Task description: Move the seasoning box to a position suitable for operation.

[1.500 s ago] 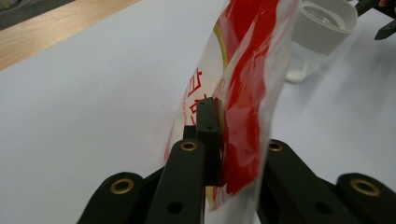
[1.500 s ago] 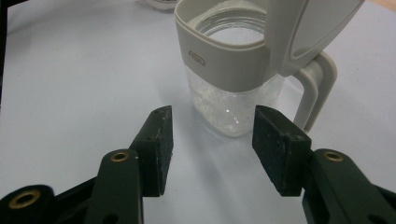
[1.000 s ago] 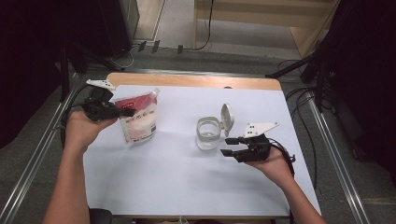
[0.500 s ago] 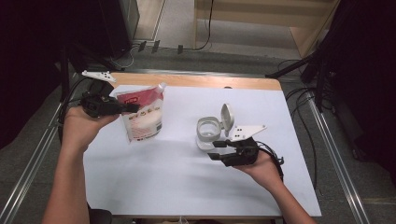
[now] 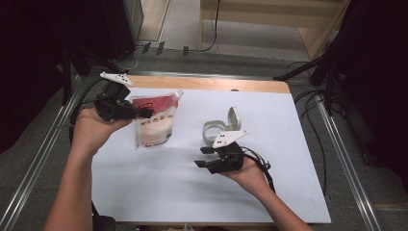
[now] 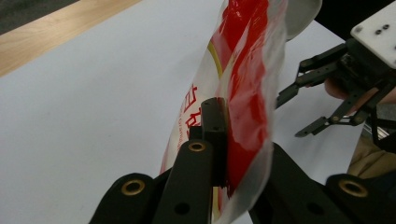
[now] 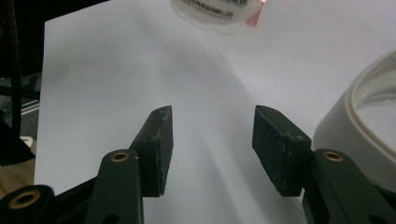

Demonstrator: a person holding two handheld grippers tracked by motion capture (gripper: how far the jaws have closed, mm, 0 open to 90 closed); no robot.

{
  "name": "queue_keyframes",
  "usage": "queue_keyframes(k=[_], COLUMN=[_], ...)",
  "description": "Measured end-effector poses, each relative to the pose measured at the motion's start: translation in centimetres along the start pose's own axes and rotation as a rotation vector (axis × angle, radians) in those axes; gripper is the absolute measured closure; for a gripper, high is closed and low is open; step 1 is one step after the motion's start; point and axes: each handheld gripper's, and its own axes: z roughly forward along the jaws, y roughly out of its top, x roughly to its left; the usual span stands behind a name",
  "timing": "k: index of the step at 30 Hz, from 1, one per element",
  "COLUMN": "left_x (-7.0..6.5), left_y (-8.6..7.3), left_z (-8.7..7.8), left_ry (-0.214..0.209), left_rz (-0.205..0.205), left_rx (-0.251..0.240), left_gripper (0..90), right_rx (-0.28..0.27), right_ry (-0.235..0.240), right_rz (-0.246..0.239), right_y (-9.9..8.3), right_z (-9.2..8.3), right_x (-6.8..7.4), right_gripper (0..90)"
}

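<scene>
While the left gripper [image 5: 144,113] is clamping one pouch [image 5: 154,126], the right gripper [image 5: 203,158], jaws just opening and empty, is hovering beside one open-lidded jar [image 5: 217,129].

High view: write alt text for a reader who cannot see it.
The left hand-held gripper is shut on the top of a red-and-white pouch above a white table. The right hand-held gripper, open, is beside a clear jar whose lid stands flipped up.

My left gripper [image 5: 144,113] is raised, fingers [image 6: 214,122] clamped tight, forearm running up from bottom left. My right gripper [image 5: 204,157] sits low, pointing left, palm up, fingers [image 7: 156,144] parted, just been opening, nothing between them.
</scene>
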Motion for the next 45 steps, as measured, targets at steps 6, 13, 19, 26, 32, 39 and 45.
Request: queue_keyframes(k=[6, 13, 19, 26, 32, 39, 45], left_x=[-0.7, -1.7, -2.5, -3.1, -3.6, -3.9, -3.8], left_y=[0.9, 2.4, 3.0, 3.4, 3.4, 3.4, 3.3], left_z=[0.1, -0.5, -0.6, -0.3, -0.3, -0.4, 0.0], left_ry=[-0.008, -0.007, -0.023, -0.036, -0.053, -0.063, -0.078], left_rz=[0.016, 0.041, 0.053, 0.065, 0.068, 0.057, 0.028], left_rx=[-0.006, 0.005, 0.005, 0.025, 0.042, 0.046, 0.058], left_gripper=[90.0, 90.0, 90.0, 90.0, 90.0, 90.0, 90.0], right_rx=[-0.023, -0.022, -0.03, -0.056, -0.061, -0.073, -0.125], right_ry=[-0.029, -0.05, -0.109, -0.143, -0.157, -0.212, -0.25], right_rz=[0.008, -0.001, 0.008, 0.068, 0.097, 0.095, 0.085], right_y=[1.3, 2.0, 2.0, 2.5, 2.8, 2.6, 2.6], right_z=[1.3, 3.0, 4.7, 6.5, 8.0, 9.4, 9.7], right_x=[0.6, 0.8, 0.7, 1.2, 1.1, 0.9, 1.3], right_gripper=[47.7, 48.9, 49.7, 49.7, 49.8, 50.2, 52.1])
